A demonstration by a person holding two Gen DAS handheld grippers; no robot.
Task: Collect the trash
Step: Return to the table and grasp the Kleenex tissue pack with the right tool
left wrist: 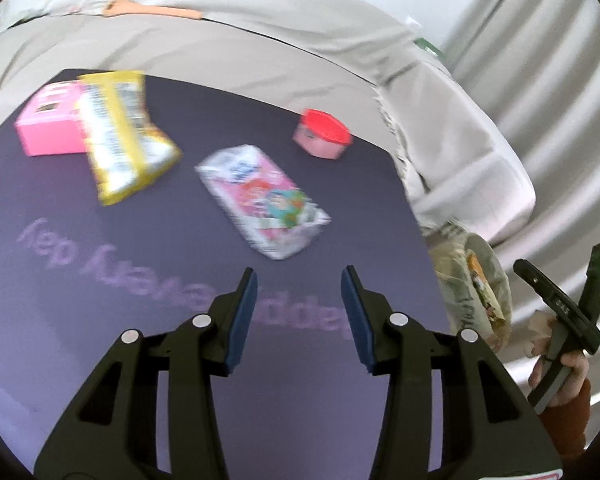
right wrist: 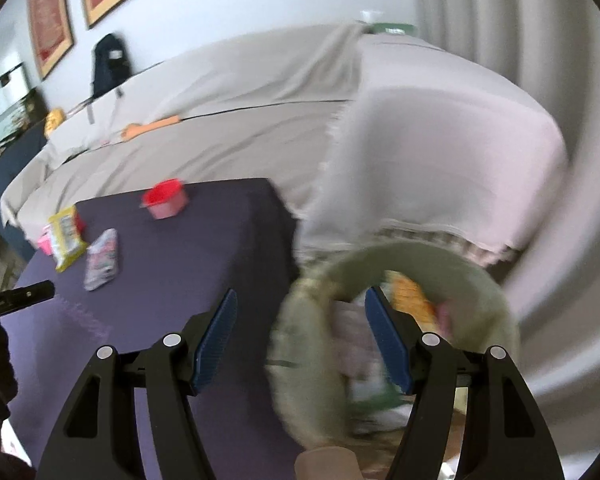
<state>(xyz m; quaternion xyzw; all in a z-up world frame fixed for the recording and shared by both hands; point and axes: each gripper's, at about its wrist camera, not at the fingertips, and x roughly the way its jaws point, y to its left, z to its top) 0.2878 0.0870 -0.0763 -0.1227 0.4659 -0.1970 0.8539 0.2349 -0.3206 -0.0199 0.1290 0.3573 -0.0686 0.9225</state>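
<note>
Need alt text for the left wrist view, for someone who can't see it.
Left gripper, fingers apart and empty, hovers over a dark purple table holding a white-and-pink snack wrapper, a yellow packet, a pink box and a red-lidded tub. A bin sits at the table's right edge.

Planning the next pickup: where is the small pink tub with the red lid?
The small pink tub with the red lid stands near the purple table's far right corner, beyond the pink-and-white wrapper.

Worktop, upper left of left wrist view: yellow wrapper leaning over pink box. Centre: crumpled pink-white packet, flat. Beyond it: red-lidded pink tub, upright. Basket lower right, holding wrappers.
</note>
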